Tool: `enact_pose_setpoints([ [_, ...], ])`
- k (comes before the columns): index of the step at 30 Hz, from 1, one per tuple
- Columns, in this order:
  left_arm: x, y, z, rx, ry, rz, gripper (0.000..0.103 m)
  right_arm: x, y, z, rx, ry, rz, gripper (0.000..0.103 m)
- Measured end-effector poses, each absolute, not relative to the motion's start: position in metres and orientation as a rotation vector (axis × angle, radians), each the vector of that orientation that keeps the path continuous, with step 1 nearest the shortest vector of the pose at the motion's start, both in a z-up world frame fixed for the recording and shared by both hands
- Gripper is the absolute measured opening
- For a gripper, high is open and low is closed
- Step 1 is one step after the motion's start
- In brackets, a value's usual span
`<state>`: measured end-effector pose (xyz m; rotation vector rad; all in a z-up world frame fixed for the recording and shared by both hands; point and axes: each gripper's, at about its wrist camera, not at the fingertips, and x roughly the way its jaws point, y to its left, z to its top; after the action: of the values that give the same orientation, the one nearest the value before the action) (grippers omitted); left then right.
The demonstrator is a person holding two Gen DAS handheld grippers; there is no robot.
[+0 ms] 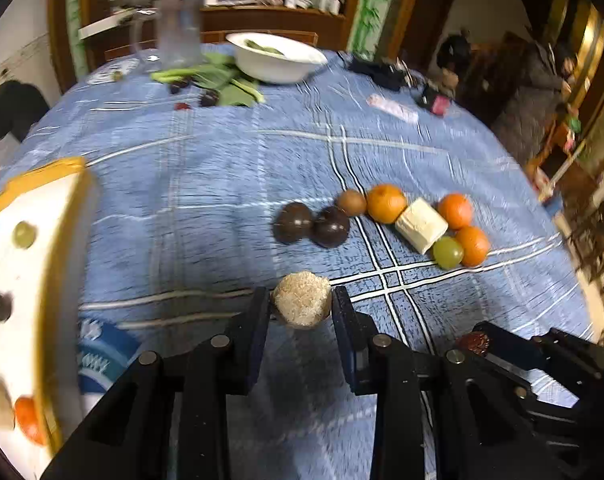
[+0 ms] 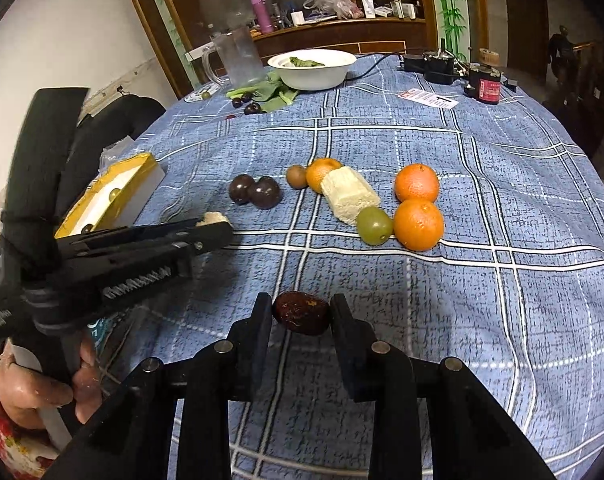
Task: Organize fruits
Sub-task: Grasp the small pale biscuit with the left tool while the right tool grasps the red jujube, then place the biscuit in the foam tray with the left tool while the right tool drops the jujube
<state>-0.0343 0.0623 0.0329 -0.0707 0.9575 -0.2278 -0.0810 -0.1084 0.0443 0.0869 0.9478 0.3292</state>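
My left gripper (image 1: 302,304) is shut on a beige crumbly ball (image 1: 301,299) and holds it above the blue cloth; it also shows in the right wrist view (image 2: 216,222). My right gripper (image 2: 301,312) is shut on a dark red date (image 2: 301,312), seen too in the left wrist view (image 1: 475,342). A yellow-rimmed white box (image 1: 30,264) at the left holds a green grape (image 1: 24,234), a dark fruit (image 1: 0,306) and an orange (image 1: 29,420). On the cloth lie two dark plums (image 2: 255,191), a kiwi (image 2: 297,176), three oranges (image 2: 418,224), a green grape (image 2: 374,225) and a pale block (image 2: 350,195).
A white bowl (image 2: 314,70) with greens, a clear jug (image 2: 240,56), leaves and cherries (image 2: 251,108) stand at the far side. Black devices (image 2: 438,65) and a card (image 2: 428,99) lie at the far right. The table edge curves on the right.
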Motion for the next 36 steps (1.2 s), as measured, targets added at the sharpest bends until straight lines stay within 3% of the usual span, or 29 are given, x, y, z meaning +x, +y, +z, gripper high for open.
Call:
enact_pose_setpoints([
  [9,-0.102,0.178,0.085,-0.256,0.818,-0.06,0.031,-0.097,-0.076,0.071,0.045,0.898,0.397,0.032],
  [14,-0.134,0.255,0.073,-0.32,0.832,0.145,0.031,-0.093,-0.021,0.088,0.031,0.888,0.536,0.032],
  [21,-0.15,0.282,0.05,-0.348,0.867,0.225,0.031,-0.065,0.094,0.093,-0.048,0.925,0.709,0.033],
  [23,-0.15,0.283,0.05,-0.353,0.864,0.214,0.035,-0.054,0.122,0.082,-0.073,0.962,0.725,0.033],
  [25,-0.154,0.287,0.05,-0.371,0.853,0.201,0.055,-0.042,0.14,0.072,-0.084,0.989,0.715,0.033],
  [26,-0.153,0.29,0.051,-0.378,0.846,0.199,0.059,-0.039,0.144,0.069,-0.08,0.997,0.711,0.033],
  [27,-0.155,0.292,0.052,-0.383,0.835,0.197,0.06,-0.033,0.148,0.066,-0.072,1.012,0.7,0.033],
  [31,-0.159,0.305,0.055,-0.416,0.816,0.197,0.067,-0.026,0.15,0.065,-0.045,1.013,0.684,0.06],
  [36,-0.162,0.31,0.057,-0.449,0.803,0.191,0.068,-0.028,0.139,0.075,-0.027,0.985,0.662,0.061],
])
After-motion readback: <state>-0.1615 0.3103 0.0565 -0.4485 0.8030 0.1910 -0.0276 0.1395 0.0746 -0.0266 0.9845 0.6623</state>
